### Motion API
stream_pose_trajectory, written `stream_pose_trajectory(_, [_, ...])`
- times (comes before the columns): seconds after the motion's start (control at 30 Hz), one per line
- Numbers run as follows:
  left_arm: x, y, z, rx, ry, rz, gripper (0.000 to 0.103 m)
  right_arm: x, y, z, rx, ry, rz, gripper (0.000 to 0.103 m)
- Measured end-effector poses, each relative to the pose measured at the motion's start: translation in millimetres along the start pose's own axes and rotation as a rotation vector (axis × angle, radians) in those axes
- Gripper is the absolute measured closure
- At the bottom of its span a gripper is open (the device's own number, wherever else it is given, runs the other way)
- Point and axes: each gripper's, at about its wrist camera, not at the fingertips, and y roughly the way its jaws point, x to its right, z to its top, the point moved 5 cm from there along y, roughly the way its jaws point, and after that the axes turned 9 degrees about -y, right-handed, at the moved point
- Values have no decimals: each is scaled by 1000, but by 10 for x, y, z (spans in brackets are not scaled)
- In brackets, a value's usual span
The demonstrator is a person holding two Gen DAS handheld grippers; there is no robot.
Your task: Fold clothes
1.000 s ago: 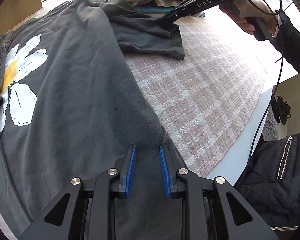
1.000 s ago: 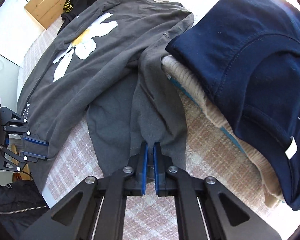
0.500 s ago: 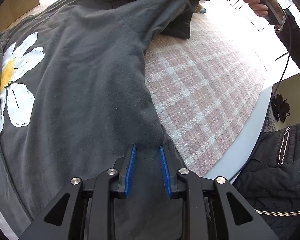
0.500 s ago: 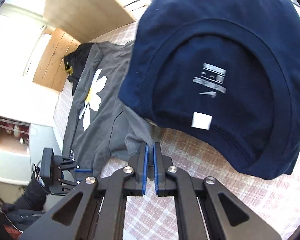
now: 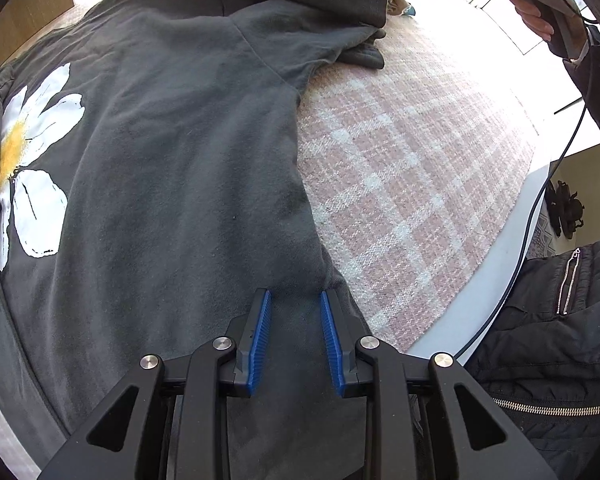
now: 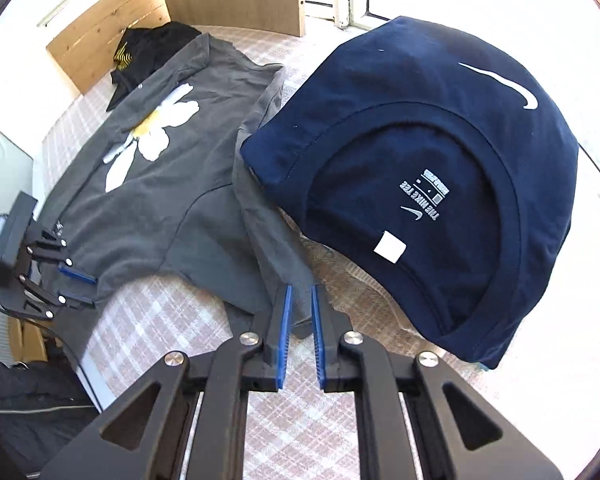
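Observation:
A grey sweatshirt [image 5: 160,160] with a white daisy print lies spread on the plaid cloth [image 5: 412,184]. My left gripper [image 5: 294,294] stands over its lower hem near the table's front edge. Its jaws are opening, the blue pads are apart, and the fabric lies under them. From the right wrist view the same sweatshirt [image 6: 160,208] shows with the left gripper [image 6: 78,288] at its hem. One sleeve [image 6: 276,248] runs along the folded pile, its cuff between the pads of my right gripper [image 6: 301,288]. Those jaws are opening and the pads stand clear of the cloth.
A navy T-shirt [image 6: 420,140] tops a pile of folded clothes on the right. A black garment [image 6: 148,52] lies at the far end by a wooden board [image 6: 100,32]. A black jacket [image 5: 540,340] and a cable [image 5: 532,216] hang beyond the table edge [image 5: 480,300].
The right gripper rose and carried the sleeve off the plaid cloth towards the pile. Its shut jaws have now parted. The left gripper stayed in place, with its pads a little wider apart.

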Motion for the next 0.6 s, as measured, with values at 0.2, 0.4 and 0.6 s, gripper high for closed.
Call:
stream_pose_trajectory(0.2, [24, -29, 12, -9, 18, 6, 74, -101, 211, -81, -59, -78, 3, 77])
stream_pose_trajectory(0.4, [10, -71, 23, -9, 12, -6, 74, -161, 316, -102, -77, -135, -16, 77])
stream_pose_trajectory(0.6, [16, -110, 33, -9, 19, -7, 72, -179, 280, -22, -68, -161, 13, 100])
